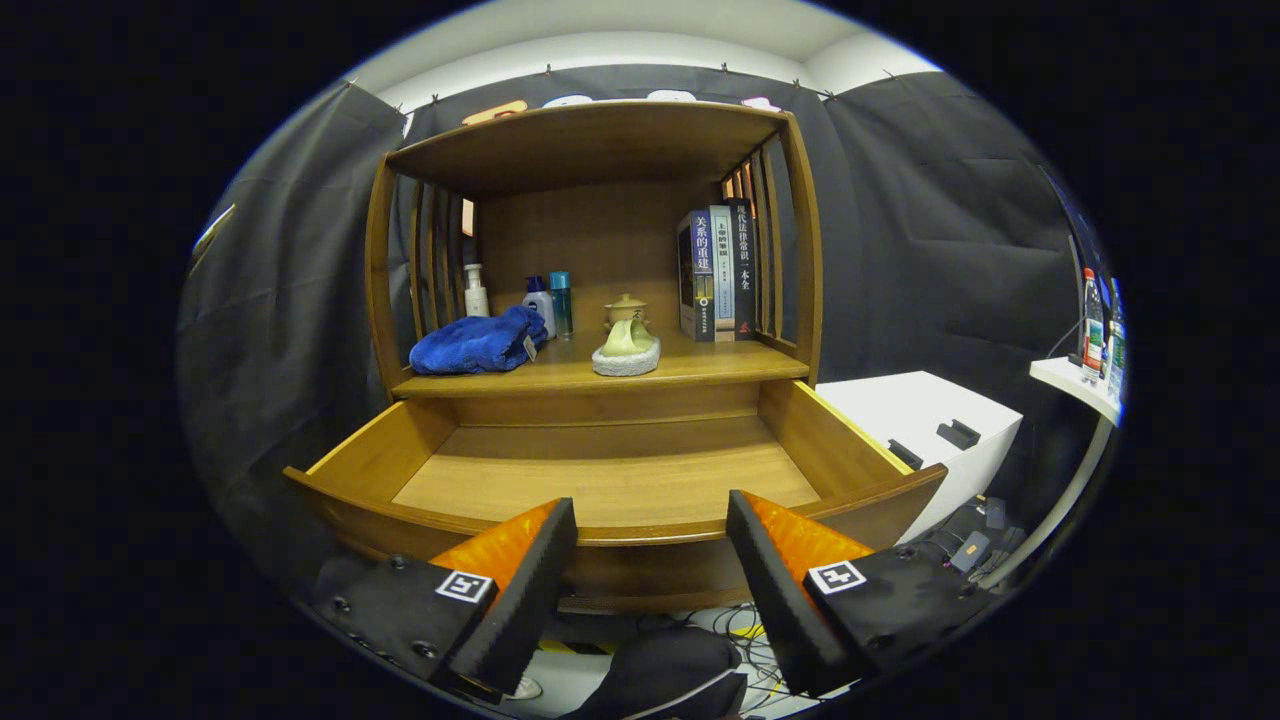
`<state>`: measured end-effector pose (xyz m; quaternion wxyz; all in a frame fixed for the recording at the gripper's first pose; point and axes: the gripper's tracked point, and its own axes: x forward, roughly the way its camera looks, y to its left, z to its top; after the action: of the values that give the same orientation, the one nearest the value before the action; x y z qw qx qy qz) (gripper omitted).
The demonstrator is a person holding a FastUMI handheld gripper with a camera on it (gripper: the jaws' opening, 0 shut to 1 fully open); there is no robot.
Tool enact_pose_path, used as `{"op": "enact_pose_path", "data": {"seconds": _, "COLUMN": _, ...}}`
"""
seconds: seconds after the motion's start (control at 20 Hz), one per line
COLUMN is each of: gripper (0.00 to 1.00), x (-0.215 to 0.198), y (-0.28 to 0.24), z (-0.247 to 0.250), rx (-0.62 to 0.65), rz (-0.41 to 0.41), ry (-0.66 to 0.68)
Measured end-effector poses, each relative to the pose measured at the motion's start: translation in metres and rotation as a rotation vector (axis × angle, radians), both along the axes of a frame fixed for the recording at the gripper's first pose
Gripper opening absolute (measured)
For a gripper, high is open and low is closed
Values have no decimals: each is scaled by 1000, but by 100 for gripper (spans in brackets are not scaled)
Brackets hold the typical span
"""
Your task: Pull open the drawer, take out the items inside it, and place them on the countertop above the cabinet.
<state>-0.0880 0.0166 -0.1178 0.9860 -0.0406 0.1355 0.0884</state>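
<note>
- Your gripper [650, 520] sits in front of the drawer [620, 480], jaws spread wide w/ nothing between them; fingertips [553, 520] level w/ the drawer's curved front edge.
- Drawer is pulled out of the wooden cabinet [600, 300]; its floor shows bare wood.
- Countertop [700, 365] just above the drawer carries the items: blue towel [480, 342] bunched at the left, a pale cloth [627, 352] near the middle w/ a small lidded teapot [626, 308] right behind it.
- Further back on the same surface: white pump bottle [476, 290], then two more bottles [550, 303] beside the towel, one w/ a teal cap.
- Books [716, 272] stand upright at the right end, against the slatted side.
- White box [920, 420] sits beside the cabinet, to the right of the drawer; a white shelf w/ bottles [1095, 345] further out.
- Cables [745, 645] on the floor below your fingers; dark shoe [665, 675] between them, lower down.
</note>
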Motion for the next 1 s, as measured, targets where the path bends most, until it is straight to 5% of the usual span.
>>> {"op": "enact_pose_path", "data": {"seconds": 1.0, "gripper": 99, "x": 12, "y": 7, "z": -19, "rx": 19, "rz": 26, "ry": 55}}
